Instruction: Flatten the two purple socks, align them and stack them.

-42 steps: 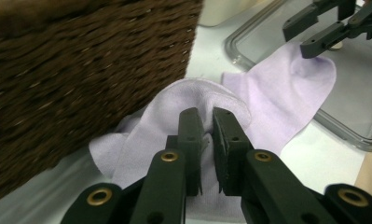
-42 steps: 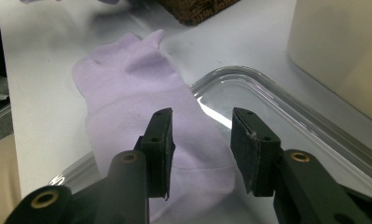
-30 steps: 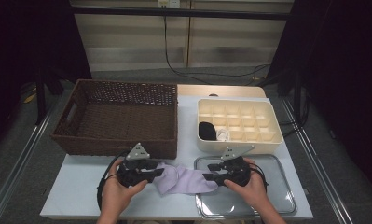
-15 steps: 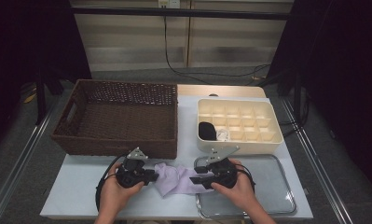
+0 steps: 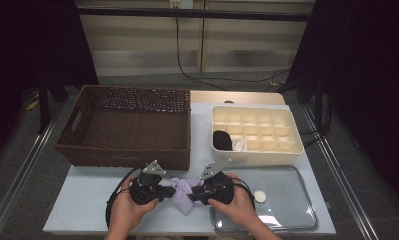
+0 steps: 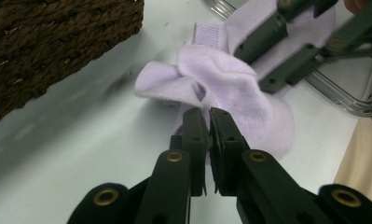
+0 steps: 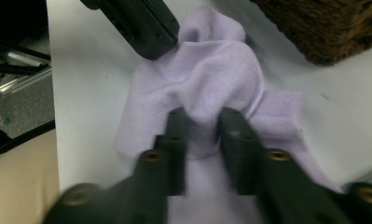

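Observation:
A lilac sock (image 5: pixel 183 194) lies bunched on the white table between my two grippers. My left gripper (image 5: pixel 163 192) holds its left side. In the left gripper view the jaws (image 6: pixel 208 114) have just been closing and now pinch a thin fold of the sock (image 6: pixel 242 91). My right gripper (image 5: pixel 201 192) comes in from the sock's right side. Its jaws (image 7: pixel 202 119) have just been closing too, and a thick fold of the sock (image 7: pixel 211 70) is squeezed between them. The sock's ribbed cuff (image 7: pixel 279 109) sticks out toward the basket.
A brown wicker basket (image 5: pixel 127 125) stands just behind the grippers. At the back right is a cream compartment tray (image 5: pixel 287 132) holding a black item (image 5: pixel 221 140) and a white one (image 5: pixel 238 145). A glass lid (image 5: pixel 282 205) with a white knob (image 5: pixel 259 195) lies right of my right hand.
The right gripper has slid left toward the left gripper. The sock, which lay stretched out flat, is now gathered into a lump between them. Both pairs of jaws have narrowed.

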`<state>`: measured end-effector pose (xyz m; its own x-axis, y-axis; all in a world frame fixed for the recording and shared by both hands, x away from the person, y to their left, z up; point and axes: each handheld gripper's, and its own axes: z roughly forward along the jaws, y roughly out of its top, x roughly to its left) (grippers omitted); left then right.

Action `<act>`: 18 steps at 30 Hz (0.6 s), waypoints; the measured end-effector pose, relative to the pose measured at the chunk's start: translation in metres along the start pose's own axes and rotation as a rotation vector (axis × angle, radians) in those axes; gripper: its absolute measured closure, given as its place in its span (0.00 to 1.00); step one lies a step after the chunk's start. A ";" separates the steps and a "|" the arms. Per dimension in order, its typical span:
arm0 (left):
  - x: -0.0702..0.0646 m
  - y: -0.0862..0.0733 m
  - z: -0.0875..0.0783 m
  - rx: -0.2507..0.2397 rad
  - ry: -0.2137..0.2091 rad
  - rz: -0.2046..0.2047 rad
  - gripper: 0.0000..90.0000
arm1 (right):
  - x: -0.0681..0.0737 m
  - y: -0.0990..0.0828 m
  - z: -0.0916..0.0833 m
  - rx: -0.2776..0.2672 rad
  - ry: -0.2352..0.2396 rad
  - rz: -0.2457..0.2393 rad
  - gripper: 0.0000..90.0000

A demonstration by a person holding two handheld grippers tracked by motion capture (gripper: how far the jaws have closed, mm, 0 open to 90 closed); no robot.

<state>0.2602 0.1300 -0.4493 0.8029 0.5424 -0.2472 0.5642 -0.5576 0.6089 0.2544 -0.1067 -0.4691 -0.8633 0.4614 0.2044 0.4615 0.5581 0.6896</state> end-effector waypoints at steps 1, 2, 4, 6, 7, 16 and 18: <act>0.000 0.000 0.000 0.003 -0.002 0.005 0.95 | 0.000 0.000 0.001 -0.003 0.004 -0.003 0.91; 0.000 0.000 0.000 0.001 -0.008 0.003 0.95 | 0.001 0.001 0.002 0.004 0.003 -0.006 0.95; 0.000 0.000 -0.001 -0.003 -0.001 -0.003 0.95 | 0.001 0.001 0.002 0.008 0.002 -0.002 0.97; 0.001 0.000 -0.004 -0.014 -0.001 -0.013 0.95 | 0.001 0.001 -0.002 0.008 -0.002 0.004 0.98; 0.002 0.000 -0.006 -0.016 -0.001 -0.014 0.95 | 0.000 0.001 -0.004 -0.001 -0.006 0.010 0.98; 0.005 -0.002 -0.010 -0.038 -0.017 -0.067 0.90 | -0.010 -0.003 -0.044 -0.078 -0.036 0.006 0.98; 0.009 -0.002 -0.014 -0.055 -0.001 -0.089 0.87 | -0.014 -0.011 -0.048 -0.079 -0.026 0.026 0.98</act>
<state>0.2633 0.1446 -0.4426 0.7503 0.5878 -0.3025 0.6217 -0.4718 0.6252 0.2518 -0.1522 -0.4460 -0.8454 0.4931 0.2053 0.4650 0.4904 0.7371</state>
